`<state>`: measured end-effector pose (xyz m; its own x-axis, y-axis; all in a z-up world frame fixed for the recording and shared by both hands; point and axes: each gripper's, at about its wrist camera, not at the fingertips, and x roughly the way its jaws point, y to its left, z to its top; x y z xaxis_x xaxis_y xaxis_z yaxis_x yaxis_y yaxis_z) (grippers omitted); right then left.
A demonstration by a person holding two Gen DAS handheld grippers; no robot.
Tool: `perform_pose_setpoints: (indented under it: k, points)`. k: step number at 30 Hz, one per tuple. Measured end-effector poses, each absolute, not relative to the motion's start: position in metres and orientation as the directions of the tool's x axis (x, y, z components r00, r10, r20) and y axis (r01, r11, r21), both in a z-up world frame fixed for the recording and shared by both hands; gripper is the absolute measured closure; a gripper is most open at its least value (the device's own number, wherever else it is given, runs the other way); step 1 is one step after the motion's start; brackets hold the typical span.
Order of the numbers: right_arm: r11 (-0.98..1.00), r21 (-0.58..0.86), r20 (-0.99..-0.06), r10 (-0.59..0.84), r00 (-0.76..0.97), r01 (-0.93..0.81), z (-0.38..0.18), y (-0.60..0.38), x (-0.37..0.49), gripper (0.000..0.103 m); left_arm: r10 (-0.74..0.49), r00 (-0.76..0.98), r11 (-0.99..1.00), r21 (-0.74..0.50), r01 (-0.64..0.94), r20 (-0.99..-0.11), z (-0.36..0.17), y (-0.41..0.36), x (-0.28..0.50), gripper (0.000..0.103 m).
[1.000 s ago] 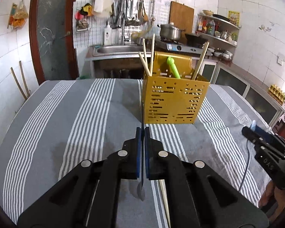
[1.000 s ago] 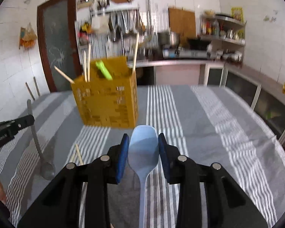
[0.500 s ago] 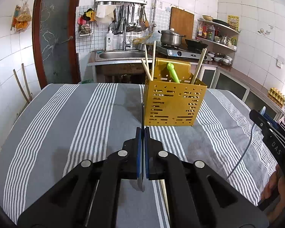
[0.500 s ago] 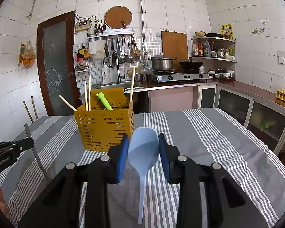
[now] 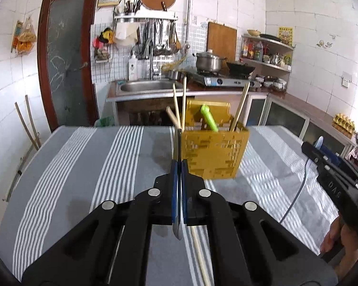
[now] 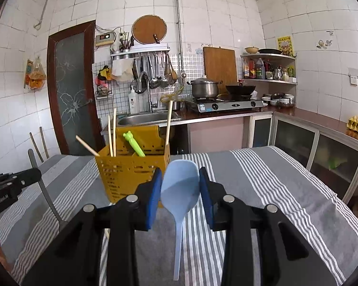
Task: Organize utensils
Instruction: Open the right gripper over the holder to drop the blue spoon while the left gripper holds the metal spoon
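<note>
Striped tablecloth carries yellow caddy — chopsticks inside.

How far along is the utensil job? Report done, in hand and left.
Done: four chopsticks and a green utensil stand in the holder.
In hand: the left claw is shut on a metal utensil, and the right claw on a blue spoon. Neither is in the holder yet.
Left: both of those, plus one loose chopstick lying on the cloth.

Yellow slotted caddy, pale blue spoon, green handle, grey white-striped tablecloth
</note>
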<state>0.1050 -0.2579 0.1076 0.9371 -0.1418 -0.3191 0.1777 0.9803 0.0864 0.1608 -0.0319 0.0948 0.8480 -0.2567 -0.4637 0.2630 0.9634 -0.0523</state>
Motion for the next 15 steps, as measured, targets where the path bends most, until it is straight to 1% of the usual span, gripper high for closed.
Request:
perform_pose_setpoints:
  k: [4, 11, 15]
  points:
    - [0.98, 0.093, -0.289, -0.14, 0.947, 0.174, 0.125, -0.258, 0.115, 0.071, -0.262, 0.873, 0.962, -0.034, 0.272, -0.412, 0.119, -0.041, 0.166, 0.101]
    - [0.98, 0.115, -0.219, -0.136, 0.966, 0.164, 0.171, -0.266, 0.143, 0.071, -0.291, 0.916, 0.955, -0.03, 0.295, -0.275, 0.177, -0.058, 0.188, 0.101]
    - [0.982, 0.112, -0.175, -0.128, 0.976, 0.149, 0.198, -0.266, 0.17, 0.071, -0.309, 0.92, 0.951, -0.061, 0.304, -0.242, 0.198, -0.065, 0.218, 0.101]
